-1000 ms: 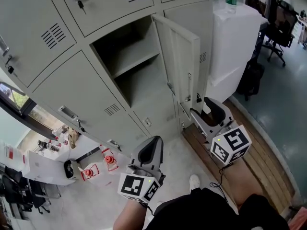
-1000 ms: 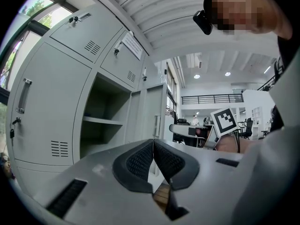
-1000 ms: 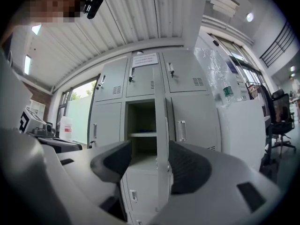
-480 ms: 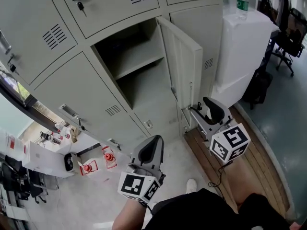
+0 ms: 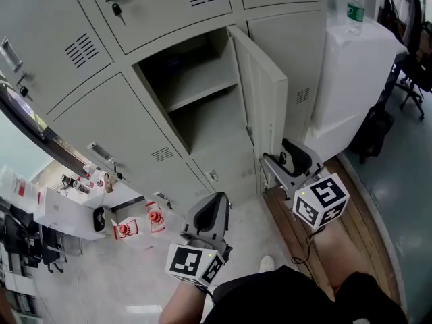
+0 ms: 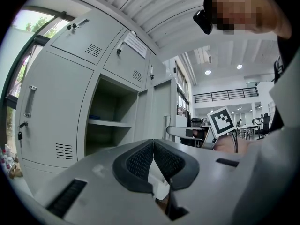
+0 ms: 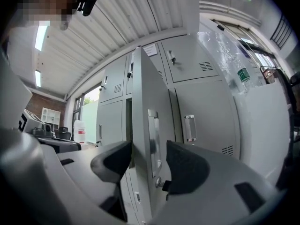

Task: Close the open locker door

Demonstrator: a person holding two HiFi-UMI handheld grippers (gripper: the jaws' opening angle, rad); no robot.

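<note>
In the lockers [image 5: 101, 120], the door [image 5: 266, 106] stands swung out at the opening's right, long axis upright, free edge pointing at the person. The right gripper [image 5: 271, 166] is nearer, its jaws apart astride that edge beside the handle [image 7: 152, 135]. The left gripper [image 5: 210, 216] hangs back, jaws together, empty.

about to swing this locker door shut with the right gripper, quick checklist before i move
1. Right gripper astride the locker door edge: ok, the edge stands between its jaws.
2. Grip on the door: not ok, jaws apart.
3. Open compartment free of anything jutting out: ok, only a bare shelf shows.
4. Left gripper clear of the swing: ok, shut, empty, low to the side.
5. Whether the door will latch: cannot tell.
</note>
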